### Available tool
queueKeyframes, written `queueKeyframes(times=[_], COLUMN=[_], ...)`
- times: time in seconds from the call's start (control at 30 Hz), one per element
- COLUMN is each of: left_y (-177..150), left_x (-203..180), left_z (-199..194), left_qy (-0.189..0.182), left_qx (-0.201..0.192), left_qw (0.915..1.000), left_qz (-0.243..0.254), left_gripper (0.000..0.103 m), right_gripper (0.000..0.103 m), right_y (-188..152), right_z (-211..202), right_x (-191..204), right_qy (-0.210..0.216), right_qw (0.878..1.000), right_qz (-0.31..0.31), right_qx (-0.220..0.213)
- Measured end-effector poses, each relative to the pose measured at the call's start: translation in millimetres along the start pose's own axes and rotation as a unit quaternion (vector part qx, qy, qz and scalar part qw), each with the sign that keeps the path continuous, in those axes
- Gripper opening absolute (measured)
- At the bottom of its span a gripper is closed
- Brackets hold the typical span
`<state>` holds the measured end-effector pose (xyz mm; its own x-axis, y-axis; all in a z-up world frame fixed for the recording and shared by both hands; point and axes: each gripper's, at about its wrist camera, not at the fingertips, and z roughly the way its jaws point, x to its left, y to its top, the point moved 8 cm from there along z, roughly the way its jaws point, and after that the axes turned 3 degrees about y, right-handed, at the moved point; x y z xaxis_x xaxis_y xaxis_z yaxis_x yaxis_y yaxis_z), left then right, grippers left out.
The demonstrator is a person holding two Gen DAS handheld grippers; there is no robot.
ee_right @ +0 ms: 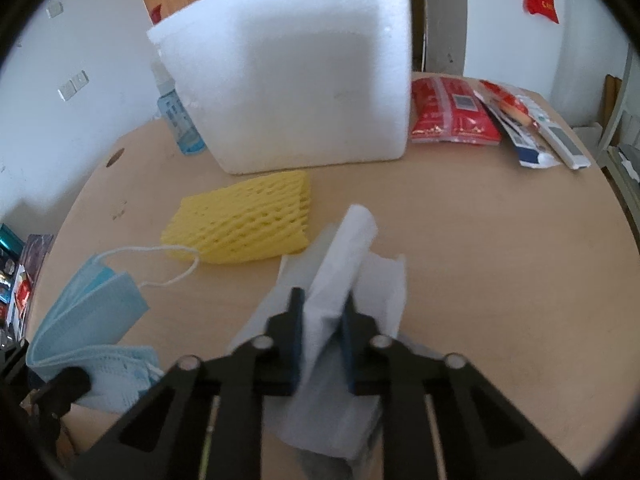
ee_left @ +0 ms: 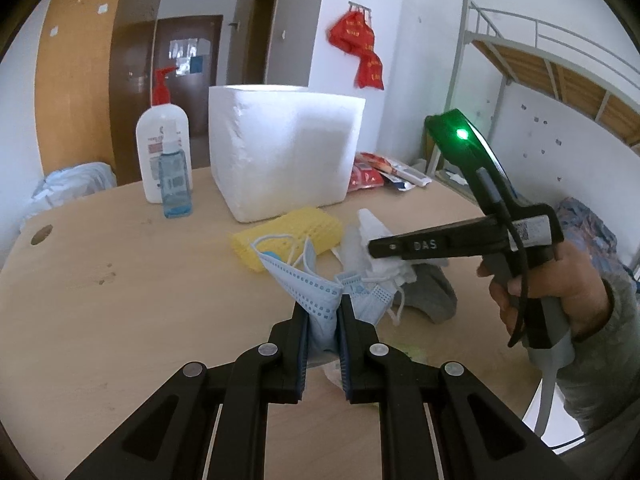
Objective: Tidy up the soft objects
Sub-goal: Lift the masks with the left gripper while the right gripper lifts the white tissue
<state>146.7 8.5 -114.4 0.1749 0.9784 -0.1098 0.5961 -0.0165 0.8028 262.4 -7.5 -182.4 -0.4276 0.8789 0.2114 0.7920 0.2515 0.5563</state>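
Note:
My left gripper (ee_left: 323, 304) is shut on a blue face mask (ee_left: 308, 284) and holds it above the wooden table (ee_left: 120, 300); the mask also shows in the right wrist view (ee_right: 92, 312). My right gripper (ee_right: 322, 300) is shut on a white tissue (ee_right: 340, 264); it also shows in the left wrist view (ee_left: 374, 248), held by a hand. A yellow foam net (ee_right: 244, 220) lies in front of the white foam box (ee_right: 288, 72). A grey cloth (ee_left: 430, 292) lies under the tissue.
A white pump bottle (ee_left: 162, 148) and a small blue spray bottle (ee_left: 175, 184) stand left of the box. Red packets (ee_right: 452, 112) and a white remote (ee_right: 560, 140) lie at the back right. A bunk bed (ee_left: 560, 72) stands on the right.

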Motion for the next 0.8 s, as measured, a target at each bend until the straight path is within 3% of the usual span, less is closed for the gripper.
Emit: queueKeyframes(times=[0.43, 0.8], left_y=[16, 33], left_x=[3, 3], left_z=[-25, -56], left_qy=[0.012, 0.039], left_qx=[-0.039, -0.08], left_qw=[0.9991, 0.996], left_qz=[-0.012, -0.006], left_gripper=[0.014, 0.014], right_gripper=[0.007, 0.007], right_y=[8, 7], right_z=[-76, -126], right_x=[3, 19], right_qy=[0.051, 0.06], right_qw=[0.993, 0.985], right_qz=[0.017, 0.005], right_qx=[-0.102, -0.164])
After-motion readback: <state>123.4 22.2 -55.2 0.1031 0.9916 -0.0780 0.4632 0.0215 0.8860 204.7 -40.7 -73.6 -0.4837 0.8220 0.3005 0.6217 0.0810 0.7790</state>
